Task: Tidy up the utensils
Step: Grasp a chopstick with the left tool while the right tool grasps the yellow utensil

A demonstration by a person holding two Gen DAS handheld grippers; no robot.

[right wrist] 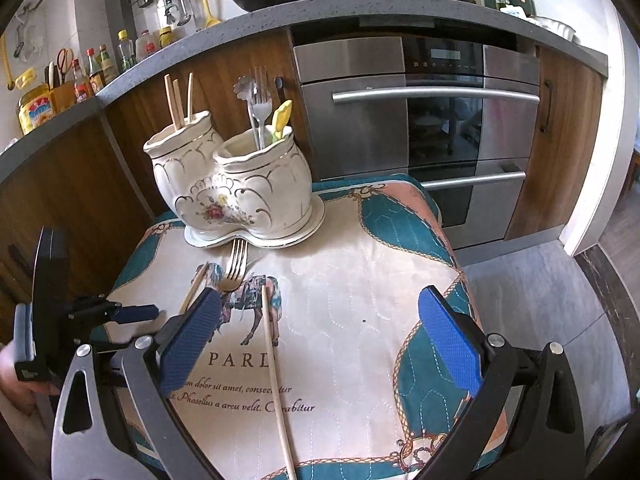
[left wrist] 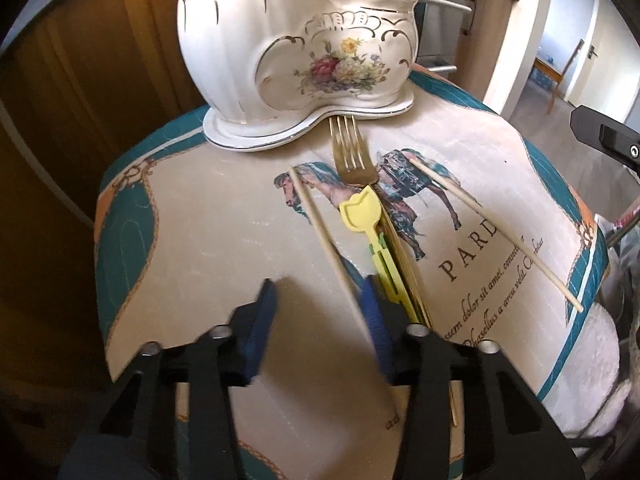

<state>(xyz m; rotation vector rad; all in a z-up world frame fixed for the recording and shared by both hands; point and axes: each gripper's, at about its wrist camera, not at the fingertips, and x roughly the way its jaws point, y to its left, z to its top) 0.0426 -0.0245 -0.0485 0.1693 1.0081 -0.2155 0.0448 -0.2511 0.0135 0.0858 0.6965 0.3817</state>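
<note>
On the horse-print cloth lie a gold fork, a yellow plastic utensil beside it, and two wooden chopsticks. My left gripper hangs low over the left chopstick. That chopstick runs between the blue pads close to the right one, with a gap to the left pad, so the gripper is open. The white floral ceramic holder has chopsticks in its left pot, forks and a yellow utensil in its right. My right gripper is open and empty above the other chopstick.
The cloth covers a small table whose edges drop off on all sides. Behind it stand wooden cabinets and a steel oven under a grey counter with pans. Grey floor lies to the right.
</note>
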